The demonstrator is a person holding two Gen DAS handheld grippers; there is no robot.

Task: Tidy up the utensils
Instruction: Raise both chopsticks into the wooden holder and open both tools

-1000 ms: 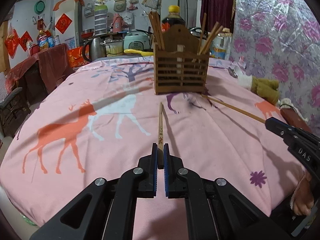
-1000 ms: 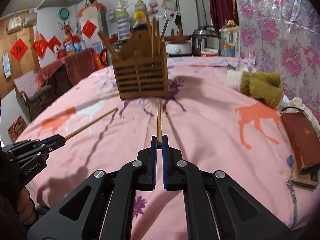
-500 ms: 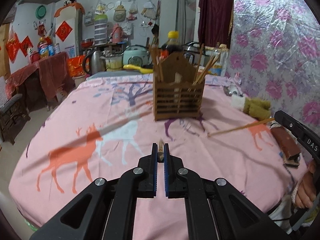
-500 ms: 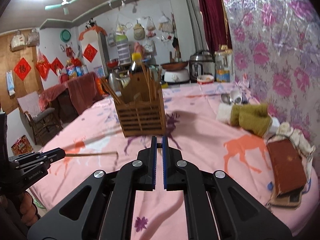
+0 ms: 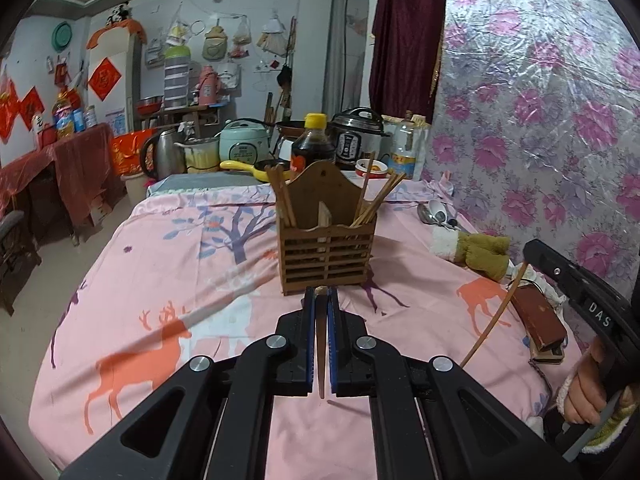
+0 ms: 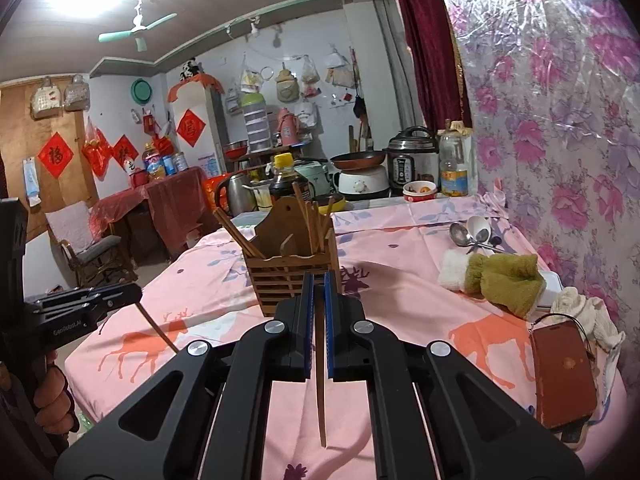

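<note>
A brown slatted wooden utensil holder with several chopsticks in it stands mid-table; it also shows in the right wrist view. My left gripper is shut on a wooden chopstick, lifted above the cloth, its long end hanging down toward me. My right gripper is shut on another chopstick, also lifted and pointing down. Each gripper shows in the other's view: the right one with its chopstick, the left one with its chopstick.
A pink deer-print tablecloth covers the table. Spoons, olive mittens and a brown phone case lie along the right edge by the floral wall. A soy sauce bottle and cookers stand behind the holder.
Both grippers have lifted their chopsticks off the cloth and tipped up; the chopsticks that pointed forward along the table now hang downward between the fingers.
</note>
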